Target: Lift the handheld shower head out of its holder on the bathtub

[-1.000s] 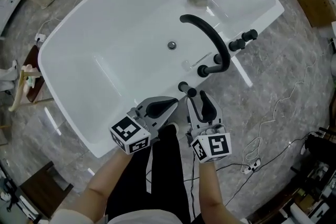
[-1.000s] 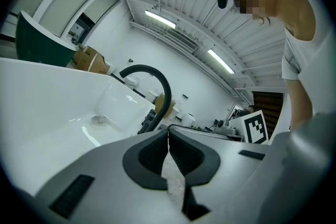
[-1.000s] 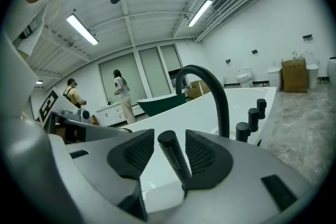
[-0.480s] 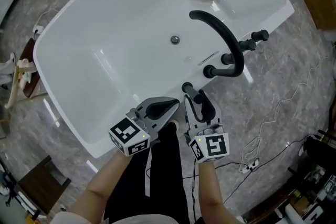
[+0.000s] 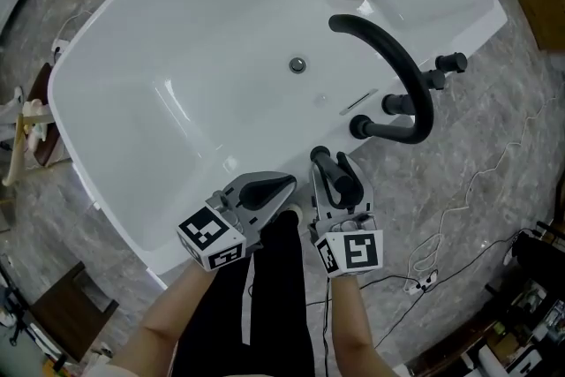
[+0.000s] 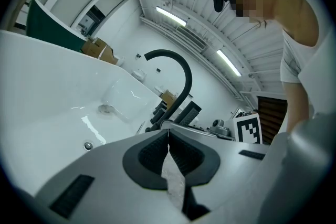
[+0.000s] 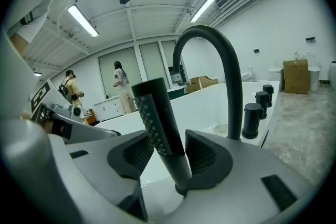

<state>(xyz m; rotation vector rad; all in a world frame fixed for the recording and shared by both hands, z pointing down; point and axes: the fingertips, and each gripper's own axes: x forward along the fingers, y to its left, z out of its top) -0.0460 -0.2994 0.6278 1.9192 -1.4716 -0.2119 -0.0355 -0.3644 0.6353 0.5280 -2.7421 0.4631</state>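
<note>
Slim black handheld shower head (image 7: 157,113), dotted nozzle strip along its face, leans toward 11 o'clock at the white bathtub's (image 5: 177,31) 5 o'clock rim.

text: none readable | labels: none | brands: none | numbers: none

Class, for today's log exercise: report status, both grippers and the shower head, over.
Left gripper shut, empty. Right gripper shut on shower head, upright between its jaws. Black spout arches beside it, not touching.
</note>
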